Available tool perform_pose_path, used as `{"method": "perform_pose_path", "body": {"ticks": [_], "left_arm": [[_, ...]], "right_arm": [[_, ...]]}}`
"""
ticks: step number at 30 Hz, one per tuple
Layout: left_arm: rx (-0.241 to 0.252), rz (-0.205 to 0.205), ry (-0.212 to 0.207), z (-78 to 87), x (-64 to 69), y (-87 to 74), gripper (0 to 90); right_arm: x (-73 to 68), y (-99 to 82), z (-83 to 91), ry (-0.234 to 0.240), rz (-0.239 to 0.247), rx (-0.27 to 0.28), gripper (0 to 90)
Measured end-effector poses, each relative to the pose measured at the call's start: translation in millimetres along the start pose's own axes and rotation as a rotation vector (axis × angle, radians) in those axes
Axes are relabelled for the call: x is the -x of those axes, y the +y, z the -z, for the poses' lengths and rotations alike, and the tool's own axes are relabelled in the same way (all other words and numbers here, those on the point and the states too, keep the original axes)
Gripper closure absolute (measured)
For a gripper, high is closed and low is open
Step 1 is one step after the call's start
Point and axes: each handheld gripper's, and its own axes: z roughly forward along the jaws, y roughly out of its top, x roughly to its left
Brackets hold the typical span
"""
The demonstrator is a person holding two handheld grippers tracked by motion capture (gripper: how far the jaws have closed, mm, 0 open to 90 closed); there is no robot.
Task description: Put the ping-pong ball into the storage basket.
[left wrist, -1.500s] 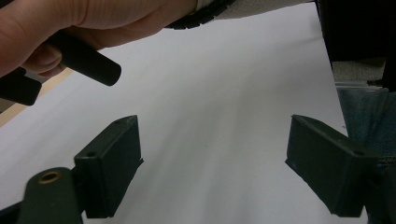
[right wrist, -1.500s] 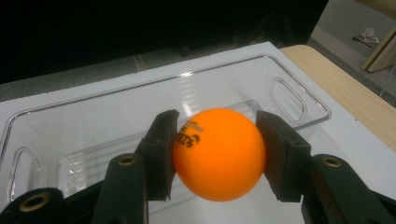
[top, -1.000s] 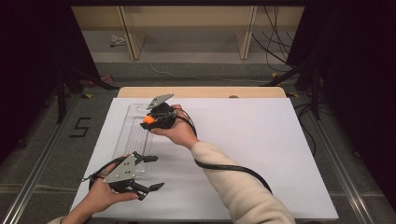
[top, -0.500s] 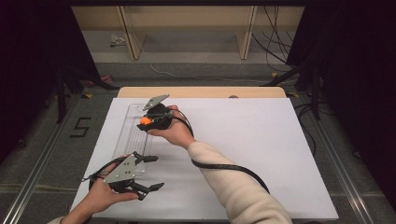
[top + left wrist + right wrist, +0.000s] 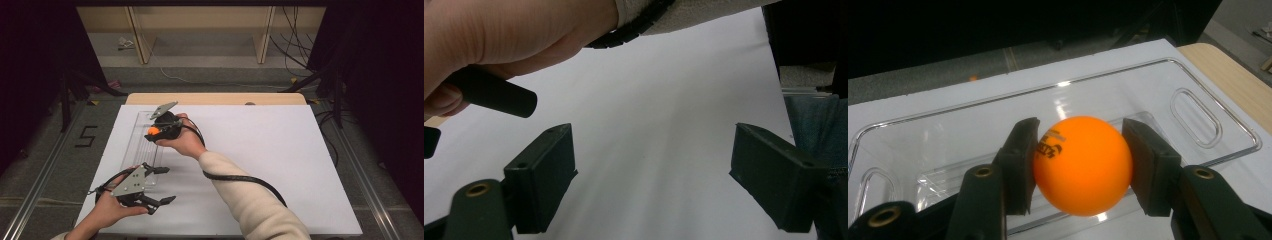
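An orange ball [image 5: 1082, 165] with dark print is pinched between the pads of my right gripper [image 5: 1080, 167], which is shut on it. In the high view the orange ball [image 5: 153, 131] hangs over the clear plastic tray [image 5: 138, 145] at the table's left side, with my right gripper [image 5: 156, 131] pointing left above it. My left gripper [image 5: 162, 186] rests at the near left of the table, just in front of the tray's near end. Its jaws stand wide open with nothing between them, over white table top [image 5: 659, 125].
The clear tray [image 5: 1193, 95] has handle cut-outs at both ends and a ridged middle. A white sheet [image 5: 280, 165] covers the table, with a wooden edge [image 5: 215, 98] at the back. The right gripper's black cable [image 5: 240, 177] trails across the sheet. Dark floor lies beyond the left edge.
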Motion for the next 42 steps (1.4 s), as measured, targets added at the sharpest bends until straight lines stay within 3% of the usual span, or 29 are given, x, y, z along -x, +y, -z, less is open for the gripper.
{"method": "perform_pose_path", "body": {"ticks": [42], "left_arm": [[-0.001, 0.0, -0.005, -0.2, 0.3, 0.0, 17.6]], "right_arm": [[-2.1, -3.8, -15.3, 0.024, -0.003, -0.042, 51.1]]}}
